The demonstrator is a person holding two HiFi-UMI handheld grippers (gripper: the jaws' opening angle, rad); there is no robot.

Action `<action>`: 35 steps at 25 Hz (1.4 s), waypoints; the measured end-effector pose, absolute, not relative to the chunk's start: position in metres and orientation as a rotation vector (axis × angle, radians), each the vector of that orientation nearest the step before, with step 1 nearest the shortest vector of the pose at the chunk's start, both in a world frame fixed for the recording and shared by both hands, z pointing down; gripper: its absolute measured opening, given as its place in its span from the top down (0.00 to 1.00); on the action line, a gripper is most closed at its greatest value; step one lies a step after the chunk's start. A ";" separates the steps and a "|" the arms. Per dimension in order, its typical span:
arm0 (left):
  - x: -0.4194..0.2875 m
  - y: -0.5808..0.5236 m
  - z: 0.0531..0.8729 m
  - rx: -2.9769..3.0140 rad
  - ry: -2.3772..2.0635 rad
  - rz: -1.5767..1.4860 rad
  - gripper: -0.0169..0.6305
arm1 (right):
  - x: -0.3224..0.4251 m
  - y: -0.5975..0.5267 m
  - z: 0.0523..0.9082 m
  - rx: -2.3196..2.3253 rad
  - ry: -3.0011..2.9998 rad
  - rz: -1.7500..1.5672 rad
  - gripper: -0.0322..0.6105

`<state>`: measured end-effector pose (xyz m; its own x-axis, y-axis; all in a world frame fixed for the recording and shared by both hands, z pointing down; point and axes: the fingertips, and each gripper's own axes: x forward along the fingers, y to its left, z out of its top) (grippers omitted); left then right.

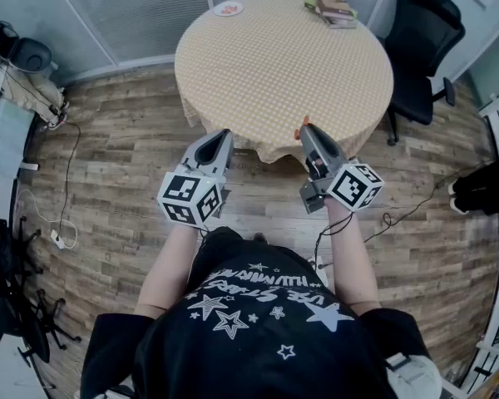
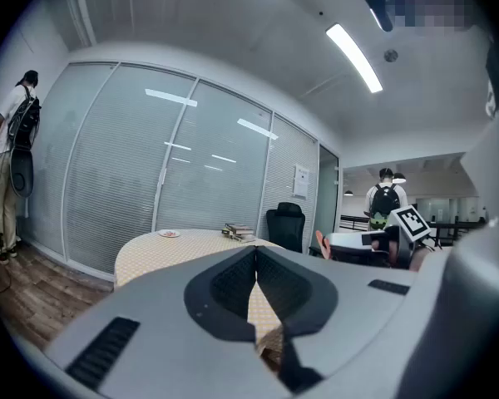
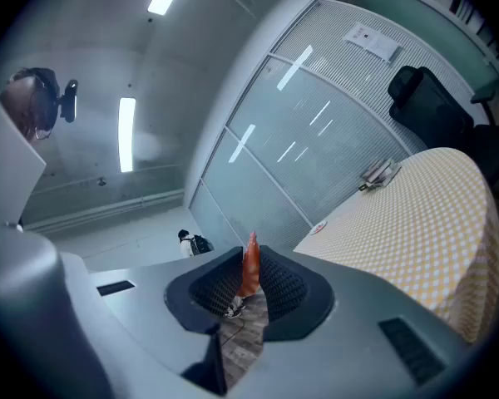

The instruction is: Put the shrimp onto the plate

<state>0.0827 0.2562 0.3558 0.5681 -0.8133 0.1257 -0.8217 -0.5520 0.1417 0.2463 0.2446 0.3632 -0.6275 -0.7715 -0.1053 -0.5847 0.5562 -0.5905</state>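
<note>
The head view shows both claws held over the wood floor, short of the round counter (image 1: 283, 65). The plate (image 1: 228, 8) sits at the counter's far edge, well apart from them, with a stack of books (image 1: 334, 8) across from it. In this view only an orange tip peeks out at the right claw (image 1: 304, 129).

The right gripper view shows what it is: the shrimp (image 3: 250, 258), upright and pinched between the closed jaws. The left gripper view shows the left claw (image 2: 255, 253) with its jaws pressed together and nothing between them.
</note>
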 end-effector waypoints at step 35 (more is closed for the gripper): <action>0.053 0.214 0.379 2.569 -1.405 0.133 0.96 | 0.251 0.200 0.400 -1.210 2.372 -0.861 0.84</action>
